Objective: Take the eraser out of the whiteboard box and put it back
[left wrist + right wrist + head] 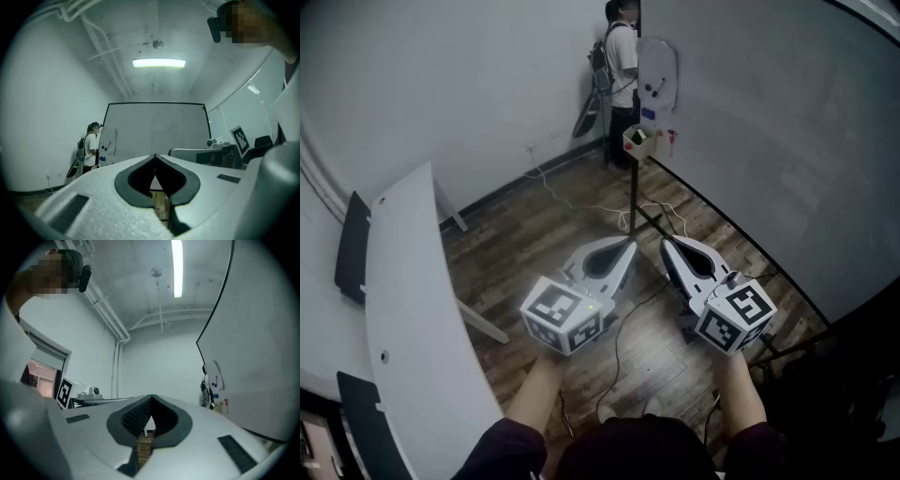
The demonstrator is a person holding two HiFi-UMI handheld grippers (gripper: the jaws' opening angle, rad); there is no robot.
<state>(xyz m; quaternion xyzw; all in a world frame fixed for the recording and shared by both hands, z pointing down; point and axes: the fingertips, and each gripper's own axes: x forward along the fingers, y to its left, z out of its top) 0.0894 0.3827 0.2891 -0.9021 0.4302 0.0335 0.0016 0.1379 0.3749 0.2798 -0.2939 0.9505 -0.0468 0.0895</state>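
Wood floor [546,223], whiteboard [750,141] on the right wall. Left tool [630,244] and right tool [666,241] both sit clenched and empty, well apart from the whiteboard box [636,139]. Looks like nothing's done yet.

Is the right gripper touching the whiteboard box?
Apart. In the head view the right gripper is in the foreground, with a stretch of floor between it and the whiteboard box far ahead.
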